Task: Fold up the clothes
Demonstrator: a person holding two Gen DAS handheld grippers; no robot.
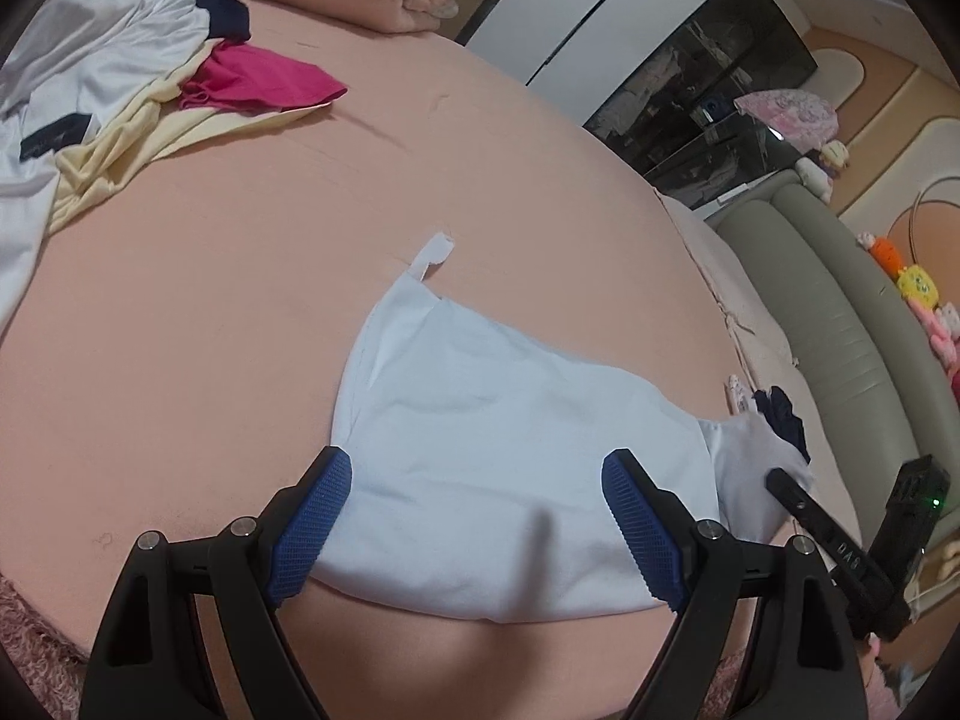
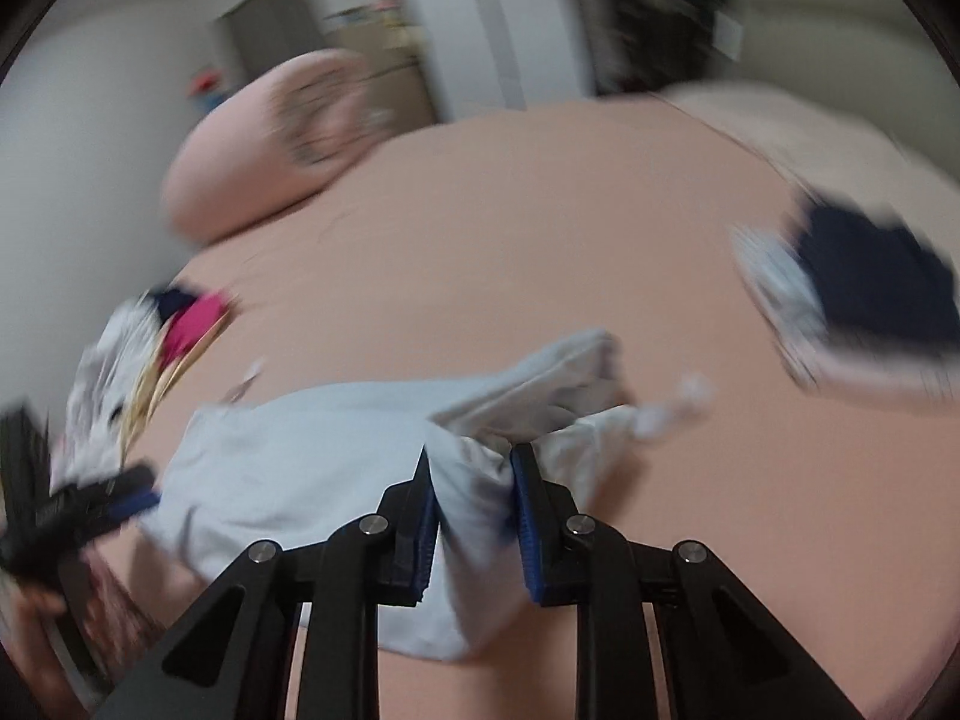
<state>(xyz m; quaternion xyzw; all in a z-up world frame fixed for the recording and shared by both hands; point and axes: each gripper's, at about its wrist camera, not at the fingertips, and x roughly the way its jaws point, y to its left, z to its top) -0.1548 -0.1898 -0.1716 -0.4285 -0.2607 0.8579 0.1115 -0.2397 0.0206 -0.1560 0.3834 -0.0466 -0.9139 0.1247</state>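
Observation:
A pale blue garment [image 1: 510, 450] lies on the pink bed sheet [image 1: 210, 330], with a white tag [image 1: 435, 252] sticking out at its far corner. My left gripper [image 1: 477, 516] is open, its blue pads astride the garment's near edge, holding nothing. My right gripper [image 2: 471, 480] is shut on a bunched part of the same garment [image 2: 300, 468]; this view is motion-blurred. The right gripper also shows at the garment's right end in the left wrist view [image 1: 798, 492].
A pile of white, cream, navy and magenta clothes [image 1: 120, 96] lies at the far left of the bed. A pink pillow [image 2: 264, 138] is at the head. A navy and white folded stack [image 2: 864, 294] sits at the right. A grey sofa [image 1: 840, 312] borders the bed.

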